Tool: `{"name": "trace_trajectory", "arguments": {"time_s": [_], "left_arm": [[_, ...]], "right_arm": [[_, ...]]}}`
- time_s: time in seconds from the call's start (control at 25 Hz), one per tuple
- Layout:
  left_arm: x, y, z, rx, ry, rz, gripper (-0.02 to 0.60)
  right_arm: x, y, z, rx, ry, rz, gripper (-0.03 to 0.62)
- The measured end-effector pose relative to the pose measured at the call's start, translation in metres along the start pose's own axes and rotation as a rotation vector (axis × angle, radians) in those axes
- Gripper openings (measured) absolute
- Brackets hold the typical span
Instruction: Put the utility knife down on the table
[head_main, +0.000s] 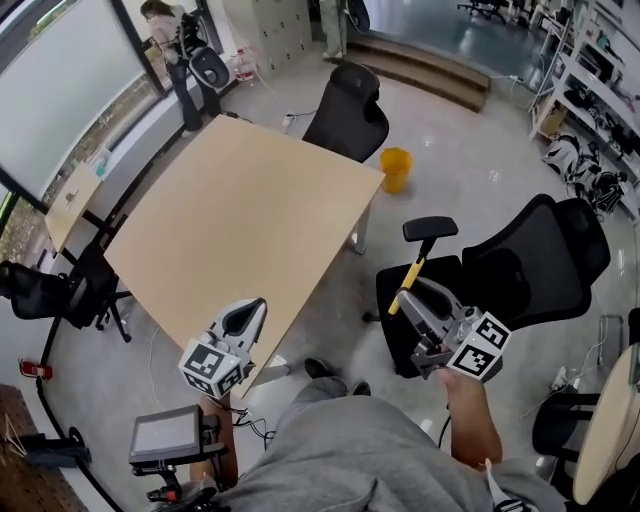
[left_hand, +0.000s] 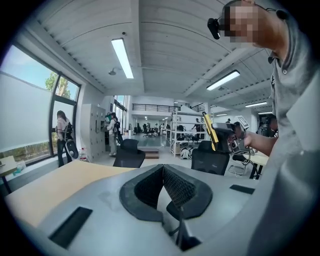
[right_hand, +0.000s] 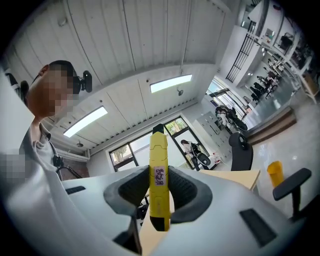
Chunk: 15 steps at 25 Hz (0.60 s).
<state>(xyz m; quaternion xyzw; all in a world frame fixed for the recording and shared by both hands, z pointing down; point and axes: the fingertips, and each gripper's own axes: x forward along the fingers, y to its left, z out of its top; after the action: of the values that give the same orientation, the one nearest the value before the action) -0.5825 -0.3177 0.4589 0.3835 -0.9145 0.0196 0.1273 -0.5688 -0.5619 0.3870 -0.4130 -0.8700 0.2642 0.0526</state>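
A yellow utility knife (right_hand: 159, 177) with a white label stands upright between the jaws of my right gripper (right_hand: 159, 192), which is shut on it. In the head view the right gripper (head_main: 420, 300) hangs off the table's right side, above a black chair, with the yellow knife (head_main: 408, 286) sticking out toward the table. The knife (left_hand: 210, 131) also shows far off in the left gripper view. My left gripper (left_hand: 162, 187) is shut with nothing in it. It hovers at the near corner of the light wooden table (head_main: 240, 215), where the left gripper (head_main: 250, 315) points over the tabletop.
Black office chairs stand round the table: one at the far edge (head_main: 348, 112), one under the right gripper (head_main: 520, 270), one at the left (head_main: 60, 290). A yellow bin (head_main: 396, 168) stands on the floor beyond the table. A person (head_main: 175, 55) stands far off by the window.
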Motion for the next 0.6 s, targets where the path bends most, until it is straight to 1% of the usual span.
{"name": "trace_trajectory", "arguments": {"time_s": [0.12, 0.24, 0.44, 0.6], "left_arm": [[0.011, 0.028, 0.001, -0.015, -0.013, 0.019, 0.006], [0.015, 0.056, 0.008, -0.011, -0.05, 0.026, 0.006], [-0.005, 0.123, 0.014, -0.021, -0.103, 0.078, 0.006], [-0.019, 0.162, 0.014, -0.022, -0.107, 0.094, 0.006]], "right_arm": [[0.029, -0.019, 0.005, 0.0, 0.007, -0.004, 0.117], [0.059, -0.022, 0.007, -0.007, 0.012, 0.014, 0.117], [0.121, -0.019, 0.006, -0.04, 0.03, 0.03, 0.117], [0.167, -0.016, 0.007, -0.052, 0.017, 0.053, 0.117]]}}
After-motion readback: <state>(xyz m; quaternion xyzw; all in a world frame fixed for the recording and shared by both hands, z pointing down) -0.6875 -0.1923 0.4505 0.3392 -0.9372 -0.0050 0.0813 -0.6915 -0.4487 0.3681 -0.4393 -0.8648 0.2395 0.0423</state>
